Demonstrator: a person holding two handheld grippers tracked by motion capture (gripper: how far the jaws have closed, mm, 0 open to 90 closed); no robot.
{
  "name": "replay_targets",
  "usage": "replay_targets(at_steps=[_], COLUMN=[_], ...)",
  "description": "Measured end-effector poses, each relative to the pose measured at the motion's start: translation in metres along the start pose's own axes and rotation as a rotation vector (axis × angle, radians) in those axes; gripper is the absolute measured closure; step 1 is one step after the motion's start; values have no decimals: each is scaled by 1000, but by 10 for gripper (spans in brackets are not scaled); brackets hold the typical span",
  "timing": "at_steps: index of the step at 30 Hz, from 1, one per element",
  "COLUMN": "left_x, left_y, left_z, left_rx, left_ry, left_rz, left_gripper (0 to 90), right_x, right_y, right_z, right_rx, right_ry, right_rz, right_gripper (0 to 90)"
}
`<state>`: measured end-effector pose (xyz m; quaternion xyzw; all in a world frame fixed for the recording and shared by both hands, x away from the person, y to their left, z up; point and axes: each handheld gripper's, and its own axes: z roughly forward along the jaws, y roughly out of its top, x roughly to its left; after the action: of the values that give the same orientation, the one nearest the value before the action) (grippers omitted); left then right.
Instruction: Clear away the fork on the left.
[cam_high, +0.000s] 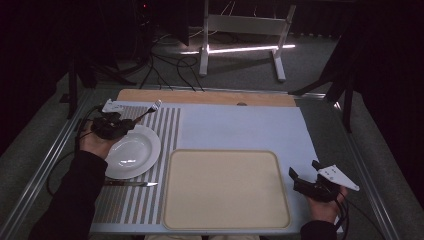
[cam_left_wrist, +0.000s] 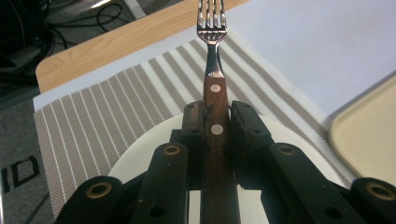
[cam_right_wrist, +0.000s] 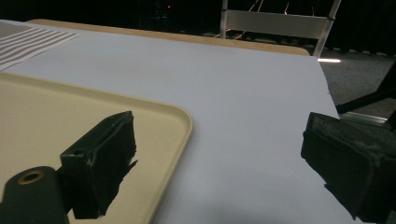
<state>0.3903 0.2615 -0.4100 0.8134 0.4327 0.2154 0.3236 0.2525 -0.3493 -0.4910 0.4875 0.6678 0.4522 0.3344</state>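
The left tongs (cam_left_wrist: 216, 122) are clamping the brown wooden handle of a fork (cam_left_wrist: 212, 70), their two black jaws pressing against it from either side just below the point where the wood meets the metal neck. In the left gripper view the fork is pointing straight away from the tongs, its two pale rivets facing up and its tines reaching out over the striped placemat (cam_left_wrist: 116, 107). In the high view the left tongs (cam_high: 131, 121) are hovering at the far left edge of the white plate (cam_high: 135, 152), and the fork (cam_high: 150, 109) is sticking out beyond the plate's far rim, over the placemat. The person's left hand (cam_high: 95, 142) is gripping the tool just left of the plate.

The right tongs (cam_right_wrist: 219, 168) are standing wide apart with nothing between them. In the high view the right tongs (cam_high: 303, 173) are sitting well to the right of the plate, beyond the beige tray (cam_high: 225, 190), with one jaw close to the tray's right rim. The right hand (cam_high: 325, 207) is holding them low over the pale blue sheet (cam_high: 240, 127) covering the surface.

The plate is lying on the placemat, with the tray just to its right. A knife (cam_high: 131, 184) is lying on the placemat just in front of the plate's near rim, its blade pointing toward the tray.
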Motion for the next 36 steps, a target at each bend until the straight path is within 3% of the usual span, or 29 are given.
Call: replay_targets(at_steps=[9, 22, 36], left_x=[-32, -56, -96], left_y=[1, -9, -24], left_z=[-5, -9, -8], left_rx=[-14, -24, -47], left_ry=[-11, -1, 13], left_rz=[-3, -25, -56], left_gripper=[774, 774, 773], right_x=[3, 3, 5], right_y=[1, 1, 1], right_z=[2, 2, 2], right_rx=[0, -3, -6], right_ry=[2, 6, 8], right_rz=[-4, -10, -4], right_gripper=[99, 99, 99])
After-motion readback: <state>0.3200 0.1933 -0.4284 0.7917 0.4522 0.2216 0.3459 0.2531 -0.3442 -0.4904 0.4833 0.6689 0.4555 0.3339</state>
